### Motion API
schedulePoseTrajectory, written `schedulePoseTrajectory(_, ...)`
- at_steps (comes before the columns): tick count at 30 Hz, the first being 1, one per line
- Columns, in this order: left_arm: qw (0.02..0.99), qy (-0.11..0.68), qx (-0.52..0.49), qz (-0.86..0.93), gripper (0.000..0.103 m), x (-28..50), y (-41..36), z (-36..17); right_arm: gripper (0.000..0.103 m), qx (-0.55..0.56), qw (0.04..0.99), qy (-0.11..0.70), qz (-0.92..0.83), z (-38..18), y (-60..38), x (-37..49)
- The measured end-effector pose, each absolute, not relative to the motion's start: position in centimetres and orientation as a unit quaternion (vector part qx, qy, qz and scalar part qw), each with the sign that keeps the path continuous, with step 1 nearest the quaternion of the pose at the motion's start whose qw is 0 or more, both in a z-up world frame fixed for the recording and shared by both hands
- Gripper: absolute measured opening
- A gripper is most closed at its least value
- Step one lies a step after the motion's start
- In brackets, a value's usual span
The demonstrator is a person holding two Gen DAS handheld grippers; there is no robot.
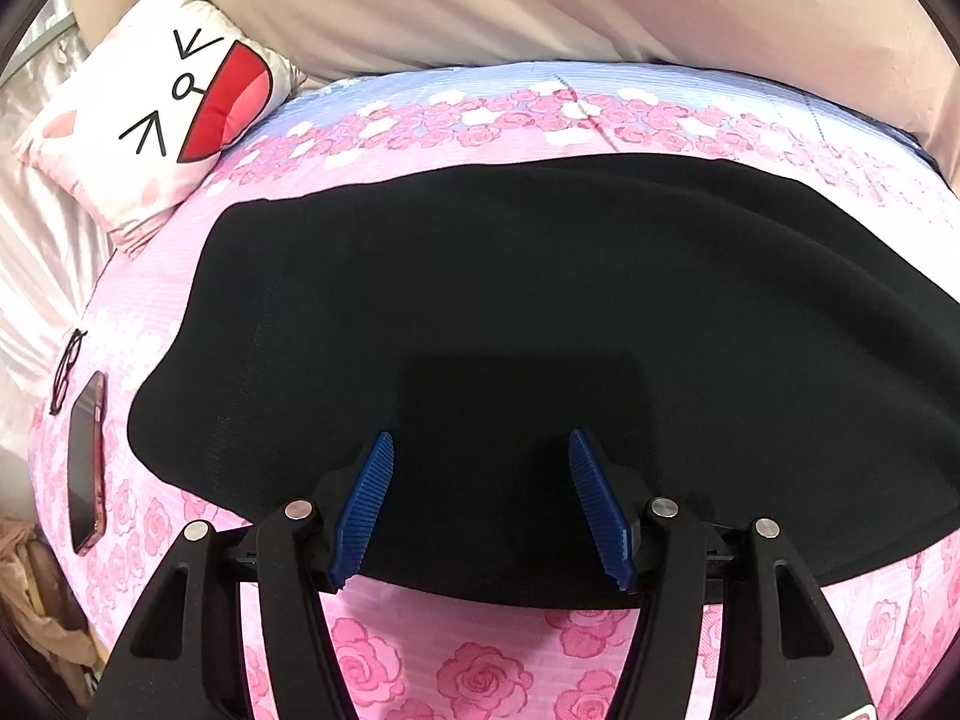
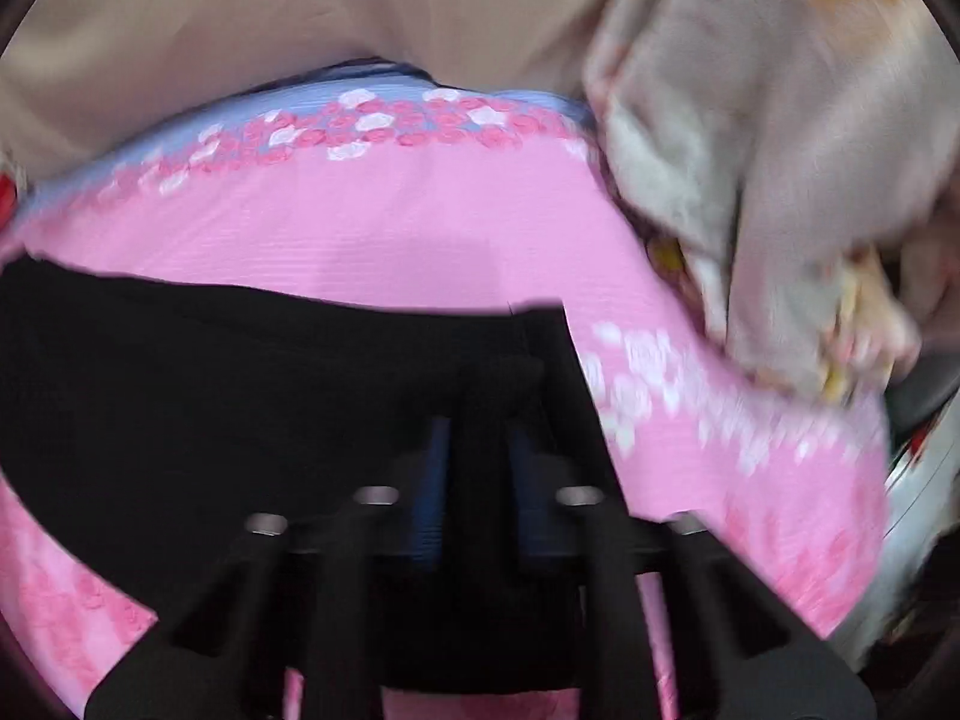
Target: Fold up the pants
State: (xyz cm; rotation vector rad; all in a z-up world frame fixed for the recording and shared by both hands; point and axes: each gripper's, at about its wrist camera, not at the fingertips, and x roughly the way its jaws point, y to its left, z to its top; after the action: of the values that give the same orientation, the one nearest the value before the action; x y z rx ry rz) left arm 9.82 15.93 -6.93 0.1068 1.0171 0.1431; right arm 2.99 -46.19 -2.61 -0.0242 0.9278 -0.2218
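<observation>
A bed in a pink rose-print sheet with a blue band at its far edge stood against a beige wall, a cartoon-face pillow at its far left corner, beside pale curtains.

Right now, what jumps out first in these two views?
The black pants dominate, spread across the pink rose bedsheet. The right gripper pinches a bunched fold of them; the left gripper hovers open above the near edge. A cartoon-face pillow sits far left, a phone below it.
</observation>
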Motion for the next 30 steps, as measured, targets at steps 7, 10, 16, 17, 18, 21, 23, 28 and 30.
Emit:
schedulePoseTrajectory(7, 0.868, 0.488, 0.054, 0.079, 0.059, 10.4, 17.7, -6.8, 0.02, -0.016, 0.893, 0.424, -0.149, -0.4, -49.0, 4.7)
schedulePoseTrajectory(10, 0.866, 0.491, 0.04, 0.081, 0.06, 10.0, 18.9, -6.8, 0.021, -0.003, 0.884, 0.431, -0.183, -2.3, -49.5, 3.7)
schedulePoseTrajectory(16, 0.872, 0.483, -0.007, 0.083, 0.06, 8.4, 23.0, -5.0, 0.052, -0.02, 0.931, 0.341, -0.13, 3.9, -40.2, 0.6)
schedulePoseTrajectory(17, 0.871, 0.484, -0.035, 0.073, 0.06, 8.1, 23.9, -4.6, 0.052, -0.04, 0.934, 0.339, -0.109, 4.1, -38.0, 0.4)
schedulePoseTrajectory(18, 0.87, 0.482, -0.069, 0.074, 0.061, 7.7, 25.2, -4.2, 0.053, -0.059, 0.935, 0.338, -0.086, 4.1, -35.3, 0.5)
schedulePoseTrajectory(21, 0.883, 0.444, -0.091, 0.127, 0.06, 5.8, 28.2, -2.4, 0.071, -0.085, 0.933, 0.348, 0.001, 3.4, -27.3, 1.4)
schedulePoseTrajectory(23, 0.884, 0.436, -0.108, 0.129, 0.066, 4.9, 30.1, -2.0, 0.071, -0.1, 0.927, 0.357, 0.053, 2.6, -22.3, 2.1)
schedulePoseTrajectory(28, 0.871, 0.457, -0.134, 0.123, 0.066, 5.3, 32.8, -3.8, 0.071, -0.125, 0.909, 0.37, 0.147, 0.7, -12.5, 3.4)
schedulePoseTrajectory(30, 0.865, 0.46, -0.164, 0.115, 0.066, 5.5, 33.9, -4.7, 0.071, -0.11, 0.906, 0.373, 0.169, 0.3, -10.2, 3.7)
